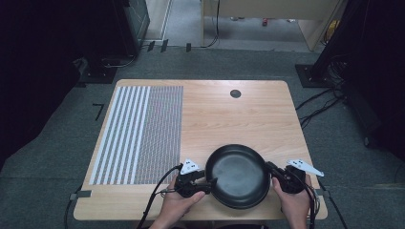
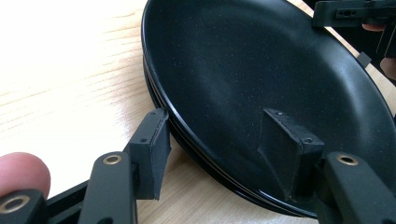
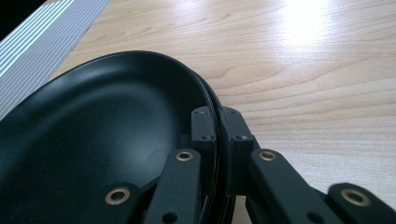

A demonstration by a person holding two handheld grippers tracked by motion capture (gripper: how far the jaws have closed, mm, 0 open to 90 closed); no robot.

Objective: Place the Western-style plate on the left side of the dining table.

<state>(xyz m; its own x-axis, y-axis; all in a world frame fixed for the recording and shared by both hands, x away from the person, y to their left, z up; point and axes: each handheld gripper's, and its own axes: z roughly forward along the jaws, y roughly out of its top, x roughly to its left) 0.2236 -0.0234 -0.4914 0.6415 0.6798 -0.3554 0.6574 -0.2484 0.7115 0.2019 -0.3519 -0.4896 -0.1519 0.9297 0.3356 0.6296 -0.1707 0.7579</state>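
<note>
Presently, a black plate (image 1: 237, 175) sits at the near edge of the wooden table (image 1: 229, 114), between the two grippers. In the left gripper view the rim looks layered, so this may be a stack of plates; I cannot tell for certain.

The right gripper (image 3: 217, 126) is pinched tight on the plate's right rim, one jaw inside and one outside. The left gripper (image 2: 224, 140) straddles the left rim with jaws spread: the inner pad (image 2: 285, 144) stands over the bowl and the outer pad (image 2: 152, 149) beside the rim on the table side, neither pressing.

Judgement: the step in hand is securing a two-sided hold. The next move calls for the left jaws to close squarely on the rim before any lift, or the plate could tip from the single pinch.

Materials: the plate is round, shallow and glossy, faintly speckled. The tabletop is pale grained wood, and a striped and dotted grey mat (image 1: 138, 136) lies well apart at the left.
</note>
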